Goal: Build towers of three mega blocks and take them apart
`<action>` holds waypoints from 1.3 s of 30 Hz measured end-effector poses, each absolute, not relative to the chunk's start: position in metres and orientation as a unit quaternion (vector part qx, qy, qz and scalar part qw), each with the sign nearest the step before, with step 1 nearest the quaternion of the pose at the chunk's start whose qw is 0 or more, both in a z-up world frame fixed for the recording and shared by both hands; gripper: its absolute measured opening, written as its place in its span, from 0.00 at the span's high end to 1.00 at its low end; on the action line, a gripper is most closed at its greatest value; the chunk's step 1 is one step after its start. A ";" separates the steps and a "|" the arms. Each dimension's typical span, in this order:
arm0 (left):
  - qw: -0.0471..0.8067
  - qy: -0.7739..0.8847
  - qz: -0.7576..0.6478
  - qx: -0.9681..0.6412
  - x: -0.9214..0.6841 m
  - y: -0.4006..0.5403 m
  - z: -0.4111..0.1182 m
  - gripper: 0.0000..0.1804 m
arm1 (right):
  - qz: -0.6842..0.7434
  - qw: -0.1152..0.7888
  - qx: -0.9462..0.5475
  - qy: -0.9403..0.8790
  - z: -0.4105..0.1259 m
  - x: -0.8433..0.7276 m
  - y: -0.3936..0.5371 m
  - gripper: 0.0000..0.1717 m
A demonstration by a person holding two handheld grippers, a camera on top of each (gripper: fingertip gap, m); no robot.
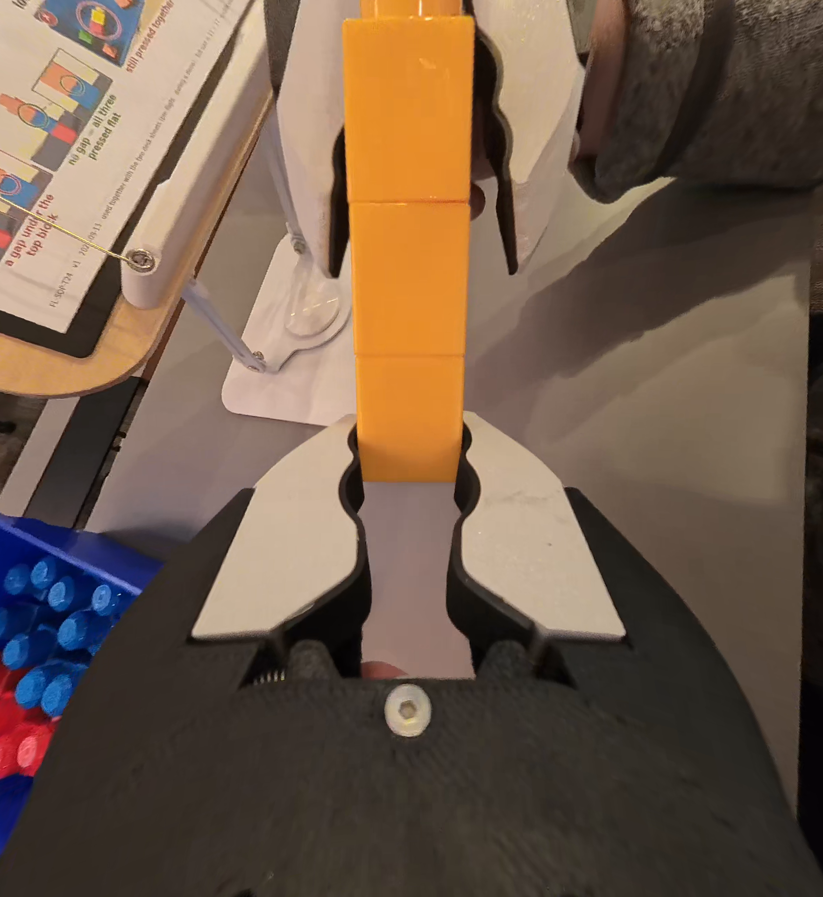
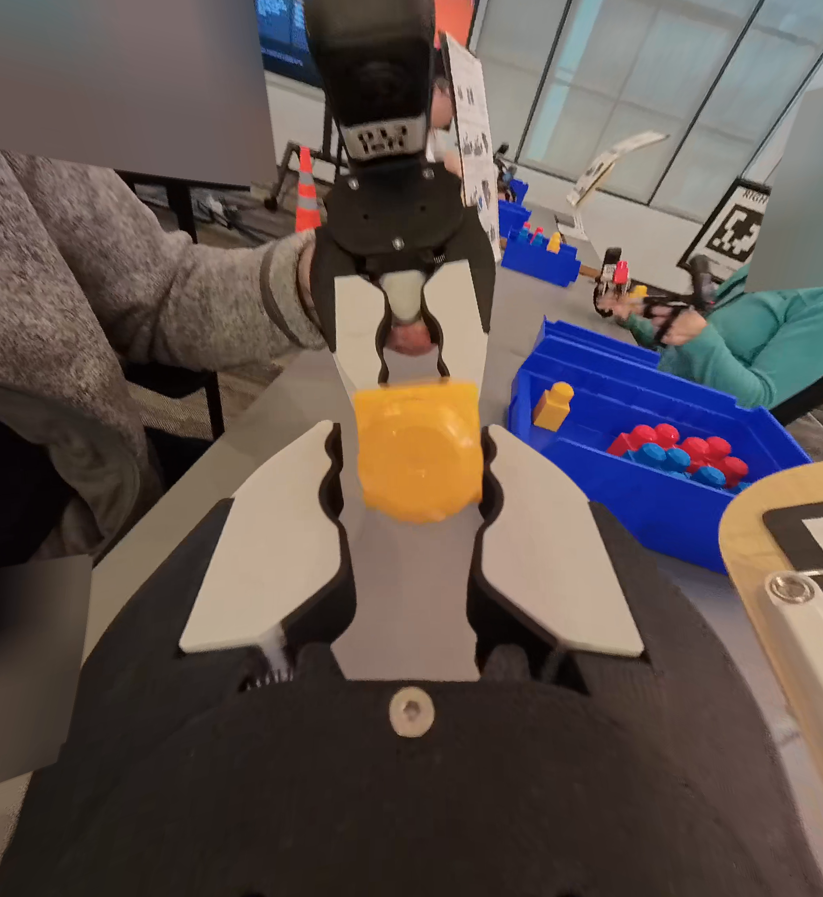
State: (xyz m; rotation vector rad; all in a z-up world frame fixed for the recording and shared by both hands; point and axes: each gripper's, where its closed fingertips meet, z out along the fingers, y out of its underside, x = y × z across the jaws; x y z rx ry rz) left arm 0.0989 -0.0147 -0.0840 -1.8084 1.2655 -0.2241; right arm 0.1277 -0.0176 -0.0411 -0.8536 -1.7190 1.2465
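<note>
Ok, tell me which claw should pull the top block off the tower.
Probably right. The right claw is open around the far end of the orange tower, not pressing it. The left claw already grips the near block, so it anchors.

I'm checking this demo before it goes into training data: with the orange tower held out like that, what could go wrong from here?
1. The left gripper clamps only the end block of the orange three-block tower, so the long overhang could lever loose or a joint could part.
2. The right gripper stands open around the far end, a gap showing on at least one side; closing off-centre could twist the tower.
3. A dropped tower may land off the grey table, missing the blue bin.
</note>
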 end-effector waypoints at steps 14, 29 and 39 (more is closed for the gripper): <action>0.448 0.502 -0.133 -0.728 0.117 -0.019 -0.082 0.81 | 0.531 0.418 -0.314 -0.667 -0.028 0.134 -0.023 0.76; 0.463 0.493 -0.052 -0.735 0.106 -0.005 -0.082 0.81 | 0.521 0.415 -0.332 -0.668 -0.029 0.134 -0.017 0.62; 0.502 0.451 0.177 -0.717 0.078 0.023 -0.073 0.81 | 0.536 0.446 -0.391 -0.601 -0.014 0.154 0.028 0.67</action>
